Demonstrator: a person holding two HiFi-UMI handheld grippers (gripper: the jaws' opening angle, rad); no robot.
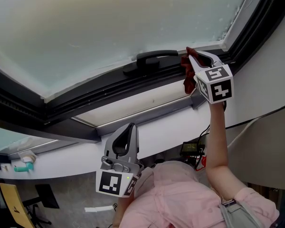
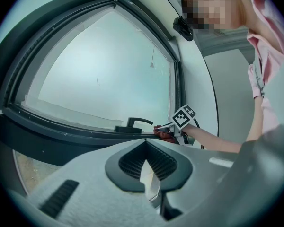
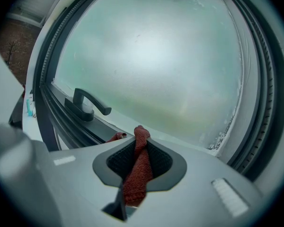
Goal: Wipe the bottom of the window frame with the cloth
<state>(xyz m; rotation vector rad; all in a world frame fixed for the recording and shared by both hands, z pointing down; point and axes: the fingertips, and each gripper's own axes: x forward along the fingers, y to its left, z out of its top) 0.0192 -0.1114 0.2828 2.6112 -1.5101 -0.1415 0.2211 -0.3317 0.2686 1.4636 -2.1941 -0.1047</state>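
Cloth (image 3: 135, 174), red woven, rope-like, pinched in R gripper (image 3: 141, 135); L gripper (image 2: 146, 143) closed, empty.

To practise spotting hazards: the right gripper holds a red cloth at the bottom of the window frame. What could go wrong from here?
1. The cloth is bunched into a narrow roll in the right gripper's jaws, so the hard jaw tips may scrape the window frame.
2. The handle sits just left of the cloth; a leftward wipe might snag on it.
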